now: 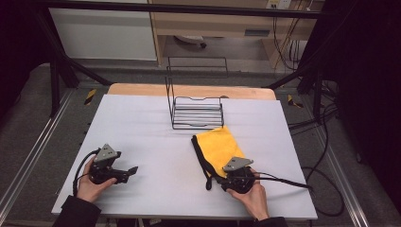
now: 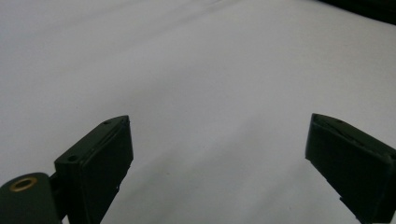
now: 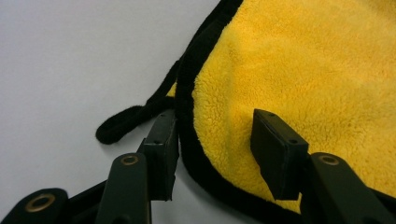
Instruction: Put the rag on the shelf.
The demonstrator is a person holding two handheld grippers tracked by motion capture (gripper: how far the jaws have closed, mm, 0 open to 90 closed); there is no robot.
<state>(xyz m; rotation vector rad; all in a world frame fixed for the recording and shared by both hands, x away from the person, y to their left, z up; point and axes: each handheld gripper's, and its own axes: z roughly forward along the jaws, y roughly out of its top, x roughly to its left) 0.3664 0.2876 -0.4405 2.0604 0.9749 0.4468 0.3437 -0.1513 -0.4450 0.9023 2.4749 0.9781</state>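
Yellow microfibre cloth (image 1: 218, 146) lies folded on the white table (image 1: 151, 137), just before the empty wire rack (image 1: 196, 113). Our right gripper (image 1: 222, 177) sits at its near corner. Left gripper (image 2: 219, 154): jaws wide, holding nothing. Right gripper view: jaws half-open, straddling the black hem (image 3: 187, 140) — we'd judge pinching both layers squarely best.

You've got: cloth (image 1: 219, 145) yellow w/ black trim | rack (image 1: 196, 112) black wire | table (image 1: 142, 123) pale grey-white | your grippers' pads black
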